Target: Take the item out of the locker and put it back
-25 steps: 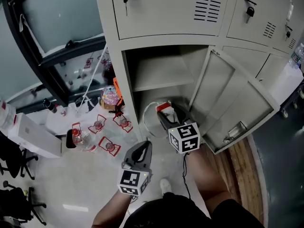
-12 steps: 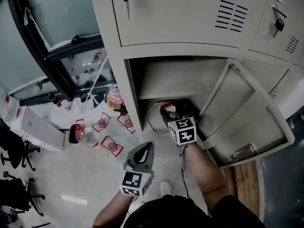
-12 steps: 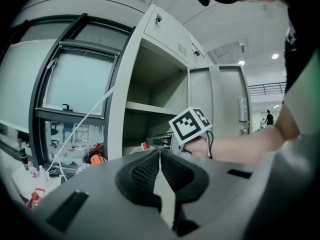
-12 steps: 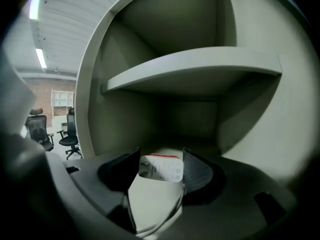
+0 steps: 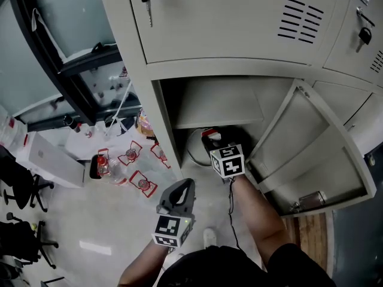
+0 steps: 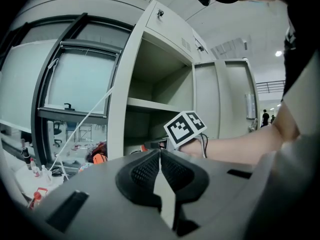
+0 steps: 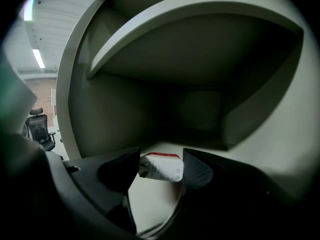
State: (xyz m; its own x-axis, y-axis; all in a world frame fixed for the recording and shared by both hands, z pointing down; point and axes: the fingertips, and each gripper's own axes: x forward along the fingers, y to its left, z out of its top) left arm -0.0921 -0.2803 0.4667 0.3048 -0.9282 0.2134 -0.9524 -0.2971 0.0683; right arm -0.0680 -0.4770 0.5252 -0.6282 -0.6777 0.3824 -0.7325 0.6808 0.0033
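My right gripper [image 7: 161,155] clamped across white, red-topped box [image 7: 165,170], inside lower locker [image 5: 157,109] compartment, under shelf [image 7: 200,14] (box lifted or resting: can't tell). My left gripper [image 6: 160,154] pinched together, nothing between, held outside locker front.

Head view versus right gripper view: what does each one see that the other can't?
Only the head view shows the left gripper, shut and empty, the bottles on the floor and the open locker door. Only the right gripper view shows the box's white label pressed between its jaws. Both show the right gripper inside the locker.
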